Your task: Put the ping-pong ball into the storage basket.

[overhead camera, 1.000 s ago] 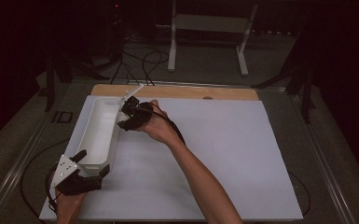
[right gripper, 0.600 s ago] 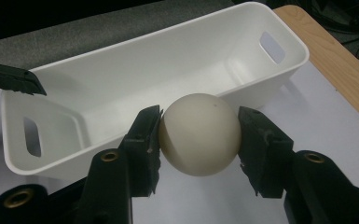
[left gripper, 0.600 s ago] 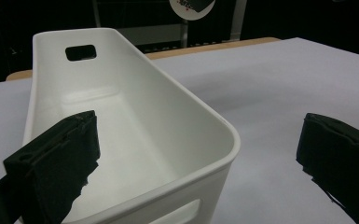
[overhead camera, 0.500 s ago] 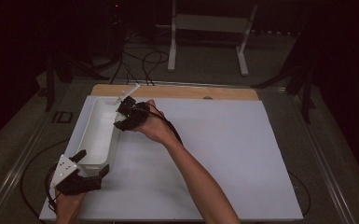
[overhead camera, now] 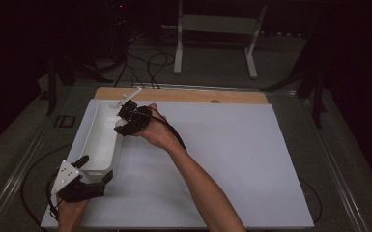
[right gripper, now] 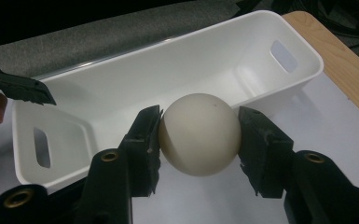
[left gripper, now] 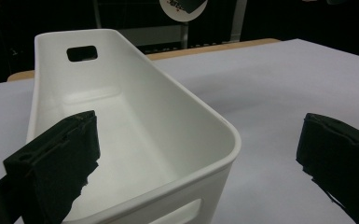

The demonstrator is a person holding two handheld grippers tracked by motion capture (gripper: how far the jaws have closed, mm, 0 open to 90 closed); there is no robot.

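On the white table (overhead camera: 232, 159), the right hand-held gripper (right gripper: 199, 135) clamps a ball (right gripper: 199, 134) beside the bin (right gripper: 135, 70).

One white bin (overhead camera: 101, 140), one cream ball (right gripper: 199, 134), apparently two claws.

I see a smooth matt cream ball (right gripper: 199, 134), a glossy white plastic bin (right gripper: 205, 60), and a matt white sheet (overhead camera: 232, 154) over the wooden tabletop (overhead camera: 183, 94).

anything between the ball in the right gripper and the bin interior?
Only the bin's near long wall. The right gripper view shows the right gripper clamping the cream ball just outside that wall; the bin floor beyond lies bare.
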